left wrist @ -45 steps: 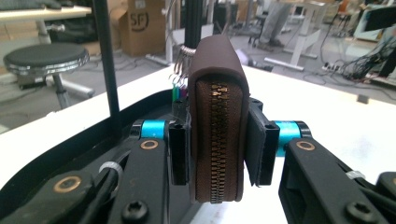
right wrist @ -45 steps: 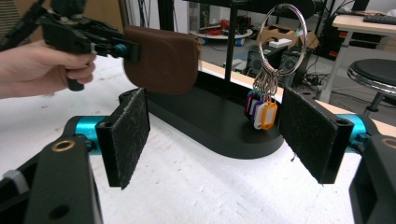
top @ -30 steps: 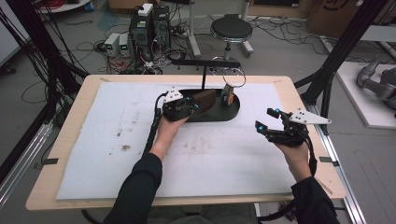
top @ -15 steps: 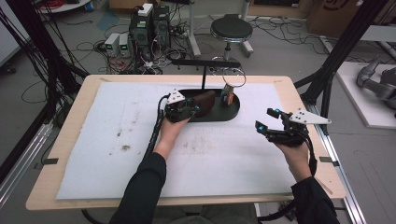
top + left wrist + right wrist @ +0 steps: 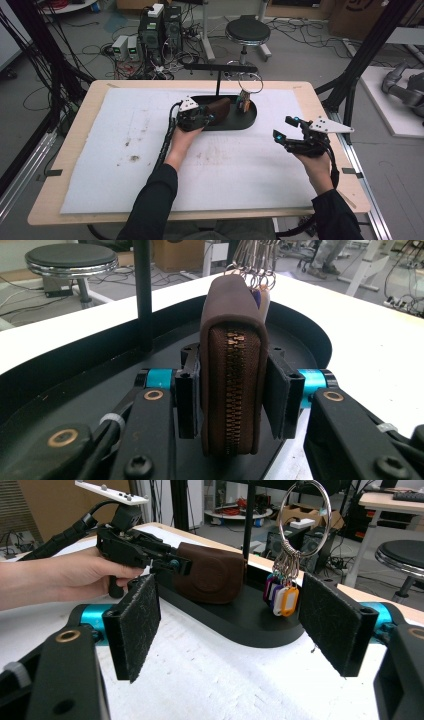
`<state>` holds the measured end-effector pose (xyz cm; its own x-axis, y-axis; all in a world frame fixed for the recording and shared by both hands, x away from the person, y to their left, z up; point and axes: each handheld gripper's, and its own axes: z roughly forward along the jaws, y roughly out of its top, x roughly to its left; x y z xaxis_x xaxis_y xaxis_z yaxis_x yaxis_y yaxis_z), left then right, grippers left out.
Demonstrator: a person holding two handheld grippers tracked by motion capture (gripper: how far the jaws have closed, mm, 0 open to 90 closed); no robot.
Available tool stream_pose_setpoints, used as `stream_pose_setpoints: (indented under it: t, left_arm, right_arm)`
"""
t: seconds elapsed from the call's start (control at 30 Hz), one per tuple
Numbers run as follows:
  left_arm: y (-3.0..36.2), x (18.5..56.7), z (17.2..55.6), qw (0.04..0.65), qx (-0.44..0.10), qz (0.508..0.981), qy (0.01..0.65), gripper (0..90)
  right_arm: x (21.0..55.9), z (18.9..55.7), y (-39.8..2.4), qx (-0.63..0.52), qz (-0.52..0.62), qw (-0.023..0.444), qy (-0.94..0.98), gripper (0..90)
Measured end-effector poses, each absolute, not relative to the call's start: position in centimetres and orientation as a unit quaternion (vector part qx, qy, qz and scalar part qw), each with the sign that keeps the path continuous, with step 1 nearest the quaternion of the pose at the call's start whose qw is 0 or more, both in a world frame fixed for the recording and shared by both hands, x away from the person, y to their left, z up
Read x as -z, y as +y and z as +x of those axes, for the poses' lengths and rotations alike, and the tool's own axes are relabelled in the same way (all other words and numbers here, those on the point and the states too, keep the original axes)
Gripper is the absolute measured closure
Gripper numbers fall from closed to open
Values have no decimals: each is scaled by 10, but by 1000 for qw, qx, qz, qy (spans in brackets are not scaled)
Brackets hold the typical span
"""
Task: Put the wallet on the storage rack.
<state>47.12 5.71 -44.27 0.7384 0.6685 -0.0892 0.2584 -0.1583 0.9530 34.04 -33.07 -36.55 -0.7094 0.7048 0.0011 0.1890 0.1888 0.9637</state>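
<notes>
Left tongs (image 5: 231, 390) looser, pouch (image 5: 231, 365) base hidden

Your left gripper (image 5: 231, 390) has its two black jaws on either side of a brown leather zip pouch (image 5: 232, 365), which stands on edge on the black oval tray (image 5: 75, 375) with its brass zipper facing you. The jaws have just been opening: the left pad lies against the pouch, while on the right a narrow gap shows between pad and leather. Just beyond the pouch's top hangs a cluster of small metal key rings (image 5: 252, 262). To the left, a thin black upright post (image 5: 142, 290) rises from the tray's far side.
</notes>
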Motion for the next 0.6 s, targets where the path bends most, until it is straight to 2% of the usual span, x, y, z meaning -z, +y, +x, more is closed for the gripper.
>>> stream_pose_setpoints:
  t: [0.17,0.37,0.5,0.6]
  left_arm:
    - [58,442,471,560,-185,743,317,538]
    - [60,438,469,536,-198,751,332,348]
    - [63,429,465,534,-198,751,334,287]
    - [66,419,460,536,-200,753,324,285]
  right_arm:
    - [366,340,-330,-560,303,229,736,258]
    - [366,340,-330,-559,303,230,737,258]
    - [366,340,-330,-559,302,230,737,258]
    - [365,340,-331,-560,304,230,735,258]
